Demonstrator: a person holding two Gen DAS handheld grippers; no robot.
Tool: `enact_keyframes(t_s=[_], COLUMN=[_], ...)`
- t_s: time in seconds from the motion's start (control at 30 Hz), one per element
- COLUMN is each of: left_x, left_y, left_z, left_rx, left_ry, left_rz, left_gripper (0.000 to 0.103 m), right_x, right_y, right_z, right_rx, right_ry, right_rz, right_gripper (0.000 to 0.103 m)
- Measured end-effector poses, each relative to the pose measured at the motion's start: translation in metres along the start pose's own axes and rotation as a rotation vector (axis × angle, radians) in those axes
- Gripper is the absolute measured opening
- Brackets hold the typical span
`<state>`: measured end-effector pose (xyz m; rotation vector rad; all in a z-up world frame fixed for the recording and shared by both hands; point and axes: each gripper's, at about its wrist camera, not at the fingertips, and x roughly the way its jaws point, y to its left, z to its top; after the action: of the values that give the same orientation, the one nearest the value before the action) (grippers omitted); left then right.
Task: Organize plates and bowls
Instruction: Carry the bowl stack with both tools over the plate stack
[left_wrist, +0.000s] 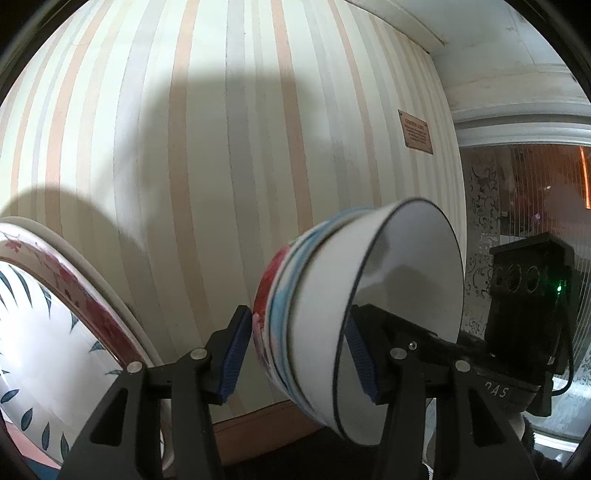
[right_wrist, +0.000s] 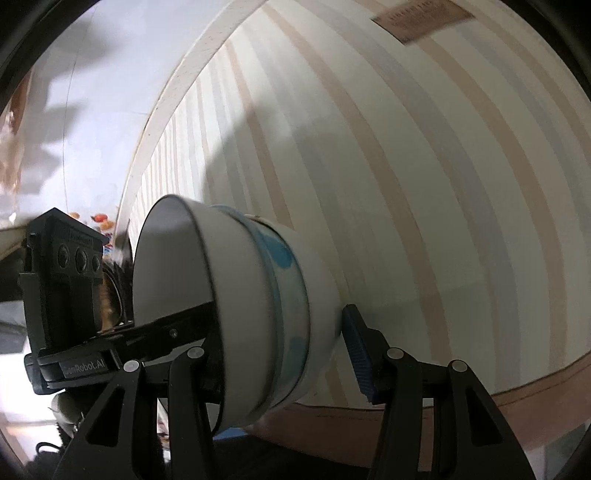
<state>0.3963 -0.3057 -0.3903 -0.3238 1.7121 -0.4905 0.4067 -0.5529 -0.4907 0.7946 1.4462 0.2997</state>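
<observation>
A stack of nested bowls (left_wrist: 332, 321), white with blue and red patterns, lies on its side in the air between both grippers; it also shows in the right wrist view (right_wrist: 236, 314). My left gripper (left_wrist: 299, 354) is shut on the stack, one pad on its base, the other inside the rim. My right gripper (right_wrist: 288, 358) spans the same stack, its left finger hidden inside the rim, its right pad (right_wrist: 360, 354) standing a little off the base. A large plate (left_wrist: 55, 332) with red floral rim and blue leaves stands at far left.
A striped wall (left_wrist: 221, 147) with a brown baseboard (left_wrist: 258, 421) fills the background. A small brown plaque (left_wrist: 415, 131) hangs on it. The other gripper's black body (left_wrist: 524, 295) shows at right, and at left in the right wrist view (right_wrist: 62, 280).
</observation>
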Motion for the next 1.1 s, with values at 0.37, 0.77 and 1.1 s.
enact_keyframes(t_s=[0.37,0.77,1.1], left_x=[-0.028,-0.095,-0.119], left_y=[0.008,0.060,0.133], left_z=[0.007,-0.011,-0.041], left_rx=[0.037,0.012,-0.117], left_ry=[-0.040,-0.110,-0.169], left_rz=[-0.021,0.016,0.010], left_gripper=[0.049,0.049,0.049], right_x=[-0.008,0.019,0.074], right_y=[0.037,0.119,0.176], right_z=[0.004,-0.016,-0.043], right_rx=[-0.066,-0.154,-0.265], right_ry=[-0.058,-0.047,0.036], right_rz=[-0.032,0.019,0.035], right_gripper=[0.053,0.053,0.053])
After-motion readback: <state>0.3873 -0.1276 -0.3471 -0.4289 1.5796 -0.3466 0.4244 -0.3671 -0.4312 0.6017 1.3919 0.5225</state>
